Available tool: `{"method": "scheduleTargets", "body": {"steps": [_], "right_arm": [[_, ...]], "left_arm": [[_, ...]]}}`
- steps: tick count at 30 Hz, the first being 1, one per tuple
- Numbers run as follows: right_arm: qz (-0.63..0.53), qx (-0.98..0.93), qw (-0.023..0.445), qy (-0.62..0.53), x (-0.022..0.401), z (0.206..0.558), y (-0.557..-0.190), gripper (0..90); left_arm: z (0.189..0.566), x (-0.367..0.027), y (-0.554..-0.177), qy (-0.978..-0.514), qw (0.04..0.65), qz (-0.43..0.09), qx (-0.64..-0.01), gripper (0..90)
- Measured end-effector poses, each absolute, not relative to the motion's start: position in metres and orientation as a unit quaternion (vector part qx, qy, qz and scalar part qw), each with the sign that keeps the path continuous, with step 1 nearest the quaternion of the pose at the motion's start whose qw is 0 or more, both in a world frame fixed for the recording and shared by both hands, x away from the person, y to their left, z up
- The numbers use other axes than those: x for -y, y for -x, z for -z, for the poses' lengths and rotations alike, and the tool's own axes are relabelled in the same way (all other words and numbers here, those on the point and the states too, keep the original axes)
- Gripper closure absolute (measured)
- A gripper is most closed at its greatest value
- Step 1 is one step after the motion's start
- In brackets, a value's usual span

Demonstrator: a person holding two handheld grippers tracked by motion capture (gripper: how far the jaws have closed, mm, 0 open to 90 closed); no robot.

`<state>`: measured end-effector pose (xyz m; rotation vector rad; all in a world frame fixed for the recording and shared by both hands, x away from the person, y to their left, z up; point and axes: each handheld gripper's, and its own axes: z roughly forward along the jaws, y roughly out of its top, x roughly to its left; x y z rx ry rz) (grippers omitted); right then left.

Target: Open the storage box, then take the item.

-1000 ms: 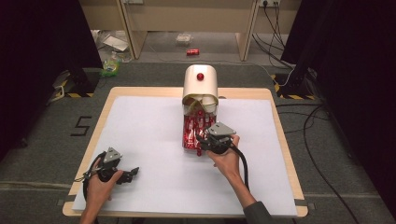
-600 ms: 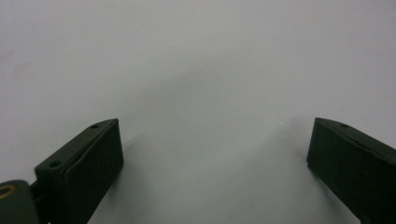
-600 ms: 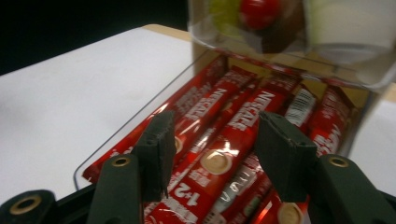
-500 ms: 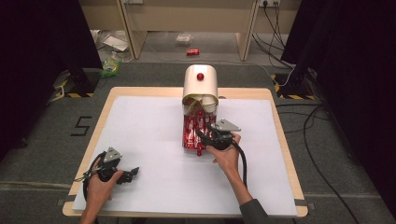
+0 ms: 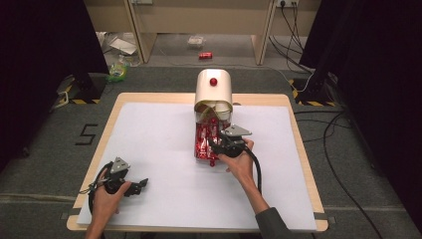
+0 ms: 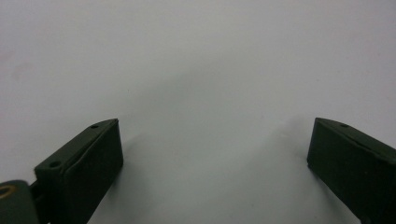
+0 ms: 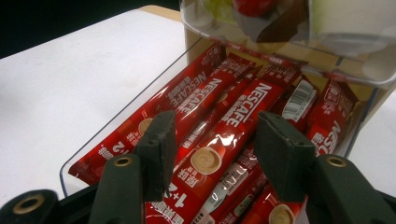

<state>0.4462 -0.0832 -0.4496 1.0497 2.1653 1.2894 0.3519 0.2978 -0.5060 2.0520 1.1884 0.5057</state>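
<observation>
A clear tray [image 7: 116,126] full of red Nescafe coffee sticks [image 7: 224,135] juts out from a cream dispenser box [image 5: 214,92] with a red knob, at the table's far middle. My right gripper [image 7: 215,140] hovers low over the tray with its jaws half apart. One stick lies lengthwise in the gap below them, and the pads do not press on it. In the high view the right gripper [image 5: 213,144] points left over the sticks [image 5: 201,144]. Near the front left corner my left gripper [image 5: 143,183] rests on the white table cover, open [image 6: 215,154] with nothing between its jaws.
The white cover [image 5: 159,149] spreads over the wooden table [image 5: 298,149]. A clear flap [image 7: 280,42] of the dispenser hangs over the tray's far end. A black cable [image 5: 256,169] trails from the right gripper. Floor clutter and cables lie beyond the table.
My right gripper has edged slightly left over the tray and turned a little. The left gripper has stayed where it was.
</observation>
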Motion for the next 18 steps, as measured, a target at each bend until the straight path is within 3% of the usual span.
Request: {"method": "scheduleTargets", "body": {"steps": [18], "right_arm": [[-0.442, -0.795, 0.207, -0.359, 0.0791, 0.4504, -0.4413, 48.7]], "left_arm": [[0.5060, -0.2978, -0.3518, -0.793, 0.351, -0.196, -0.459, 2.8]]}}
